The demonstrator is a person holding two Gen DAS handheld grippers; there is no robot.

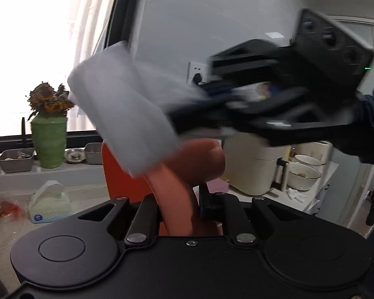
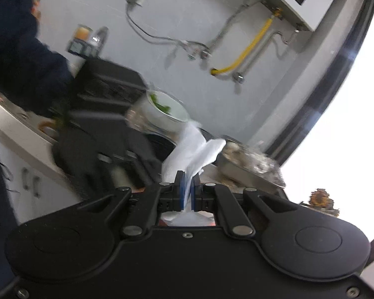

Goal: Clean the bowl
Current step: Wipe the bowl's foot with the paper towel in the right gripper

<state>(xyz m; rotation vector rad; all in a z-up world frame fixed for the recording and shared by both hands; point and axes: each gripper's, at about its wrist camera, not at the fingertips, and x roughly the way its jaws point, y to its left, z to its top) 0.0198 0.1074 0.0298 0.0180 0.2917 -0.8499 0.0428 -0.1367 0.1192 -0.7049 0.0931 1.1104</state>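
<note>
Left gripper [image 1: 184, 206]: matt black plastic body, smooth, with small shiny metal rivets.
Orange bowl with thick rounded rim [image 1: 167, 179]: smooth plastic look, slight sheen.
White soft tissue [image 2: 194, 147]: thin paper, crumpled, matt.
Right gripper [image 2: 187, 194]: matt black plastic, blue pads on the fingers.
Green ribbed vase [image 1: 49, 144]: glazed look, a little glossy.
Grey rectangular trays [image 1: 16, 159]: brushed metal, dull shine.
White round bowl with green leaves [image 2: 167, 112]: glossy, ceramic look.
Yellow hose [image 2: 246, 49]: smooth, plastic-like.

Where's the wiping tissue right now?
The tissue is pinched in the right gripper, held above the orange bowl that the left gripper grips.
</note>
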